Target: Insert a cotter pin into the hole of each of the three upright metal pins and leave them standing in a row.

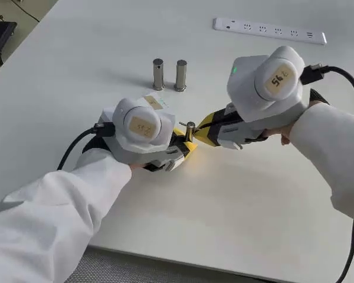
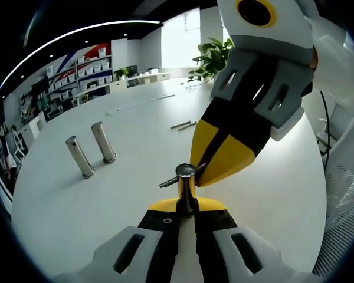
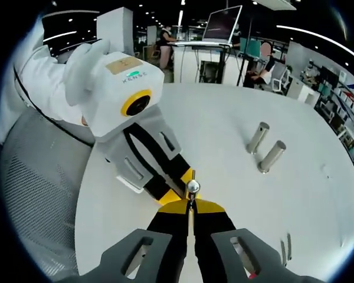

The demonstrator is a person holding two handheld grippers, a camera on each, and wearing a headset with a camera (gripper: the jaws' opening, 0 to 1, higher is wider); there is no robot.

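Observation:
My left gripper [image 2: 187,207] is shut on the lower shaft of an upright metal pin [image 2: 186,180], holding it just above the table. My right gripper [image 3: 190,207] is shut on a thin cotter pin [image 2: 167,183], which passes through the hole under the pin's head and sticks out on the far side. From above, the left gripper [image 1: 184,145] and right gripper [image 1: 200,132] meet tip to tip at the held pin [image 1: 190,130]. Two other metal pins [image 1: 158,73] [image 1: 180,75] stand upright side by side farther back.
A white power strip [image 1: 269,29] lies at the far right of the white table [image 1: 236,200]. Two spare cotter pins [image 2: 183,125] lie on the table beyond the grippers. Black cables trail from both grippers. The table's near edge runs below the person's sleeves.

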